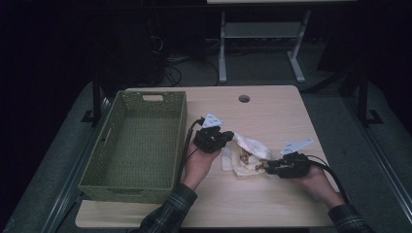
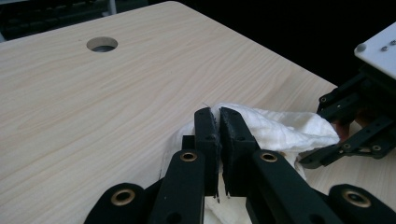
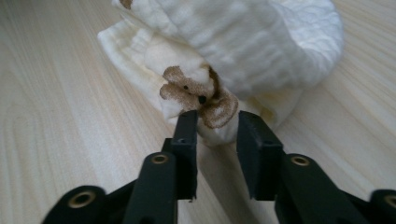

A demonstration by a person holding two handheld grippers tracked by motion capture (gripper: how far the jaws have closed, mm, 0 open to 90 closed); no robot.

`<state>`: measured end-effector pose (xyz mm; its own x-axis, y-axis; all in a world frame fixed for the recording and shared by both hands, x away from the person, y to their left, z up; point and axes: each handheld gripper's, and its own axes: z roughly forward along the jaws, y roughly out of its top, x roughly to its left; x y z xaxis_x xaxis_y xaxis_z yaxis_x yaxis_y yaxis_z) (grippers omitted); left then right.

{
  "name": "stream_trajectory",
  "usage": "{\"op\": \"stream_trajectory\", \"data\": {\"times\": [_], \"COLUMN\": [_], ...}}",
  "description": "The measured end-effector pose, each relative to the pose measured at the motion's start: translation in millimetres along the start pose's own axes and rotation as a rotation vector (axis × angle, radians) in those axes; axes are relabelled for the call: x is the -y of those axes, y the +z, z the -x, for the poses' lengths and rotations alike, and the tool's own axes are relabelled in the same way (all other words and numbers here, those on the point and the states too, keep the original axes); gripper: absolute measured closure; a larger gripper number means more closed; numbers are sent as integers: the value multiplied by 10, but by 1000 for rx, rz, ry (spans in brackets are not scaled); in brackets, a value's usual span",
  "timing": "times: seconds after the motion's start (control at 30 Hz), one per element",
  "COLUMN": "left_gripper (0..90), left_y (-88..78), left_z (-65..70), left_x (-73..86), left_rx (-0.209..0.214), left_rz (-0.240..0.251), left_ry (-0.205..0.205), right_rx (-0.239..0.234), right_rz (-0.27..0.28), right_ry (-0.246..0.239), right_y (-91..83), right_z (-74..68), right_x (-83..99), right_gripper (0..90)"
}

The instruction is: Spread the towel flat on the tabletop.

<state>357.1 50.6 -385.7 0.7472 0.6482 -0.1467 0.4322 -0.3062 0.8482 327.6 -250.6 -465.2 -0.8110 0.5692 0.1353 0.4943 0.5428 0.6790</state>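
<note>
the white cloth [image 1: 248, 154] lies crumpled near the desk [image 1: 272, 111] middle, right of the green basket [image 1: 138, 141]. left gripper [image 2: 218, 122] fingers pinch its edge; right gripper [image 3: 217, 130] fingers, narrowed, straddle the bear-patch corner, not yet pressing. folding or moving it looks barely begun.

A light wooden table [image 1: 272, 116] has a round cable hole [image 1: 244, 98] near its far edge. A green perforated basket [image 1: 141, 141] with handle slots stands on its left side. Beyond, a white-legged desk frame [image 1: 262, 39] stands on grey floor.
</note>
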Motion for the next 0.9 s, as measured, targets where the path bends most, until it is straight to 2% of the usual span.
{"op": "stream_trajectory", "data": {"times": [0.03, 0.07, 0.13, 0.23, 0.3, 0.33, 0.37, 0.4, 0.5, 0.57, 0.67, 0.8, 0.87, 0.9], "left_gripper": [858, 858, 858, 858, 858, 858, 858, 858, 858, 858, 858, 858, 857, 857], "left_y": [0, -5, -25, -42, -71, -71, -93, -93, -119, -129, -143, -171, -169, -156], "left_z": [0, -3, -8, -19, -35, -35, -48, -48, -67, -75, -80, -86, -92, -84], "left_x": [0, 0, -4, -6, -6, -6, -8, -8, -8, -5, 0, 6, 13, 21], "left_rx": [0, 0, -6, -12, -25, -25, -34, -34, -47, -58, -77, -101, -101, -99], "left_rz": [0, 0, 5, 4, 10, 10, 13, 13, 14, 11, 8, -1, -12, -11], "left_ry": [0, 2, -2, 0, -8, -8, -14, -14, -18, -20, -26, -33, -32, -35], "right_rx": [0, -1, -2, 10, 27, 27, 44, 44, 79, 89, 118, 130, 116, 89], "right_rz": [0, -8, -20, -18, 16, 16, 41, 41, 81, 94, 134, 164, 179, 183], "right_ry": [0, 3, 11, 19, 35, 35, 35, 35, 45, 49, 54, 64, 72, 66], "right_y": [0, 11, 17, -23, -139, -139, -228, -228, -427, -475, -655, -779, -826, -818], "right_z": [0, 0, 26, 38, 87, 87, 119, 119, 156, 164, 214, 226, 213, 175], "right_x": [0, -13, -17, -15, -14, -14, -13, -13, -18, -17, 12, 37, 47, 41], "right_gripper": [697, 738, 862, 877, 884, 884, 886, 886, 889, 889, 890, 890, 891, 891]}}
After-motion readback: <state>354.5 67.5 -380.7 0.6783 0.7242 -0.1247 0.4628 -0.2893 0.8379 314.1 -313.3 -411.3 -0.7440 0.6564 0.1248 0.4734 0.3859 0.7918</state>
